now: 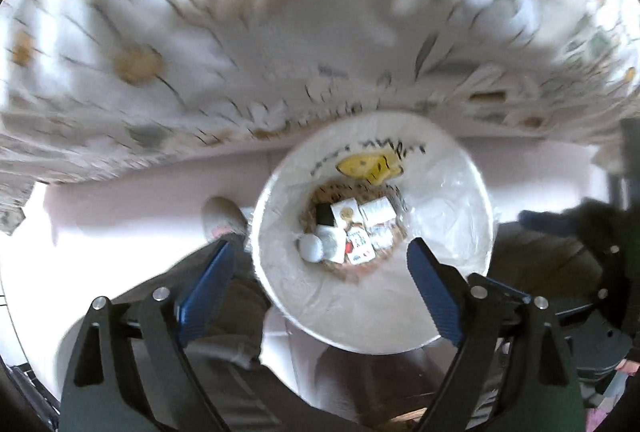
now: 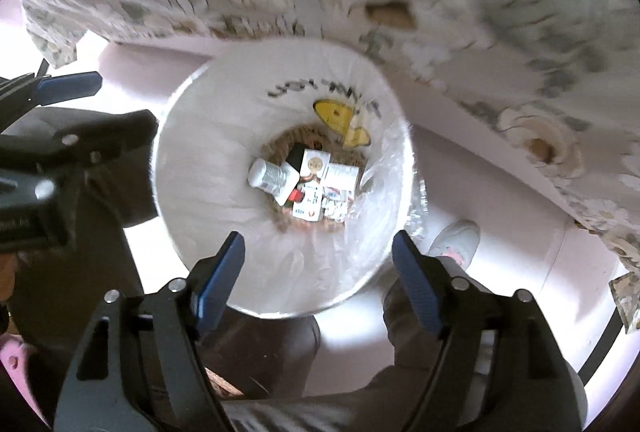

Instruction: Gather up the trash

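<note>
Both grippers hang over the trash bin (image 1: pixel 372 232), pointing almost straight down into it, which fits a drop: anything let go here falls inside the liner, not on the floor. The bin sits on the floor just beside the edge of the flowered bedspread (image 1: pixel 160 72), close enough that trash from the bed needs only a short carry. Collected trash (image 1: pixel 350 232) lies at the bottom: small white boxes, a black one, and a white bottle (image 2: pixel 266 174) at 9 o'clock of the pile in the right wrist view. Plastic liner (image 2: pixel 200 168) is folded over the rim, yellow print on its far wall at 12 o'clock. Left gripper (image 1: pixel 316 288): fingers spread wide, nothing between them, touching nothing; they frame the bin's near rim. Right gripper (image 2: pixel 318 276): fingers also apart, a bit less wide, empty, clear of the rim. Left gripper also shows at 9 o'clock in the right wrist view. A shoe (image 2: pixel 456 236) stands near the bin. My read: both loads are in, next step is more trash from the bed.
</note>
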Motion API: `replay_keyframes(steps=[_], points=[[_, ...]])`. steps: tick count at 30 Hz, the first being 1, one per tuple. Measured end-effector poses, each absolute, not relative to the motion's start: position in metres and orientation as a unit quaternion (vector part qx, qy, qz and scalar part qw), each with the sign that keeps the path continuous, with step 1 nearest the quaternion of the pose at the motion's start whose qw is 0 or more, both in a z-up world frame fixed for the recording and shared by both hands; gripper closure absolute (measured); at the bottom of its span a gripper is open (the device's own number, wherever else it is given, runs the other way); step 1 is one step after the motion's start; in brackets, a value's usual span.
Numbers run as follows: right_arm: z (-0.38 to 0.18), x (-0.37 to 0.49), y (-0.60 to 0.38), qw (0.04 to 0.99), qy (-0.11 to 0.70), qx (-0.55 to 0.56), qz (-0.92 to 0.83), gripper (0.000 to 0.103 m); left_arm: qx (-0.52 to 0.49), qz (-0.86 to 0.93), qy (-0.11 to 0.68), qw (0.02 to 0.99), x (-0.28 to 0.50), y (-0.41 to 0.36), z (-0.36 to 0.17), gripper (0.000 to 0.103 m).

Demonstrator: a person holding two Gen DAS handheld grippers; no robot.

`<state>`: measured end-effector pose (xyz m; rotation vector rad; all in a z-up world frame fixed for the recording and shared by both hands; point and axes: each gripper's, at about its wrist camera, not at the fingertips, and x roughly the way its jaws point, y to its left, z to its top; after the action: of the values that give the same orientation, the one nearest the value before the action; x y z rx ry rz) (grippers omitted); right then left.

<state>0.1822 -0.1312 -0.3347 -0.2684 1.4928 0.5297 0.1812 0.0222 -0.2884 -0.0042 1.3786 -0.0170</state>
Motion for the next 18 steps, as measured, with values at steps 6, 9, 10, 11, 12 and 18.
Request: replay_keyframes(steps=[6,9,10,11,12,18], points=[[-0.283,0.176,-0.147,0.728,0.639,-0.1,0.227,0.026,0.008,0.0,0.592,0.806,0.168,0.022,-0.24,0.013],[-0.253,0.171,-0.155,0.748,0.618,-0.089,0.224,0.025,0.03,-0.002,0.557,0.83,0.155,0.014,-0.205,0.013],[-0.242,0.169,-0.156,0.756,0.61,-0.084,0.225,0.025,0.035,-0.002,0.55,0.835,0.151,0.013,-0.197,0.013],[-0.229,0.166,-0.158,0.763,0.6,-0.08,0.227,0.025,0.04,-0.005,0.538,0.842,0.145,0.011,-0.185,0.013],[-0.216,0.161,-0.161,0.771,0.59,-0.076,0.228,0.025,0.043,-0.008,0.526,0.849,0.139,0.009,-0.173,0.013],[-0.155,0.136,-0.176,0.805,0.542,-0.069,0.23,0.022,0.064,-0.025,0.469,0.881,0.103,-0.002,-0.115,0.011]])
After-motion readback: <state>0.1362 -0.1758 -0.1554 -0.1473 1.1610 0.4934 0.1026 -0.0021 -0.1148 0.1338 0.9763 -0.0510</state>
